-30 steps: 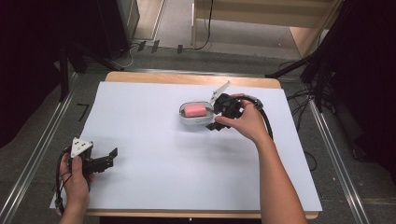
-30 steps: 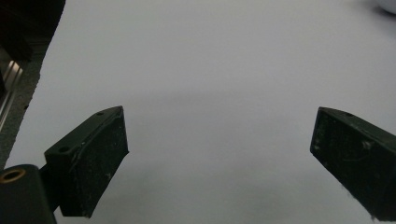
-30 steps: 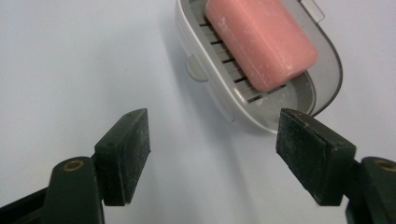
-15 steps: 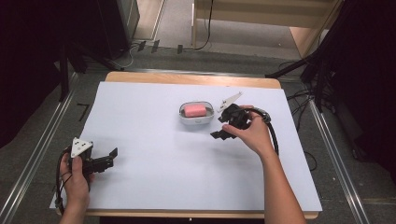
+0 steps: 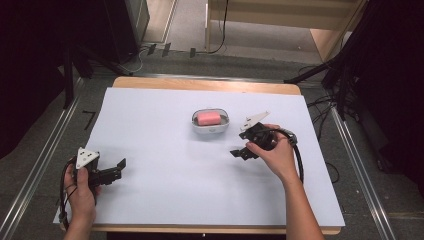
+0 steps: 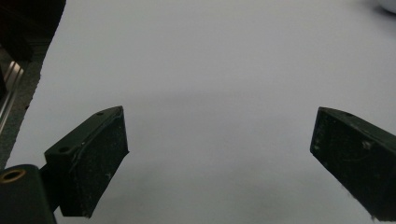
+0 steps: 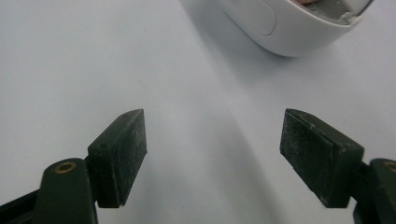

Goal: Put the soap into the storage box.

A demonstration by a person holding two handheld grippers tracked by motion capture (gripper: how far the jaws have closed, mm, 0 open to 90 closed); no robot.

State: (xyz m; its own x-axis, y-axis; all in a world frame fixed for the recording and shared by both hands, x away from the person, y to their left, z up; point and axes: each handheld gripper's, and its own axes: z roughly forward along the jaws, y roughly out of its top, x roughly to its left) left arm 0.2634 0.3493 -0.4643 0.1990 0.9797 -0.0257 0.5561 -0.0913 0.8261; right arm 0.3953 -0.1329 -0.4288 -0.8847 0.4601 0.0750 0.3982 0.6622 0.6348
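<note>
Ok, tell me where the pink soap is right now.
In the high view the pink soap lies in the white dish at the table's far middle, just left of the right gripper, which is open and apart from it.

Black tongs (image 5: 242, 152), dusty flat jaws, grey triangular plate (image 5: 87, 158), black trailing cable (image 5: 299, 160)

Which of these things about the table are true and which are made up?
1. A pink block lies in the white dish. True.
2. The right gripper holds the dish. False: its jaws are open and empty, apart from the dish.
3. The left gripper is open. True.
4. The dish sits next to the left gripper. False: it sits far up the white table, nearer the right gripper.
</note>
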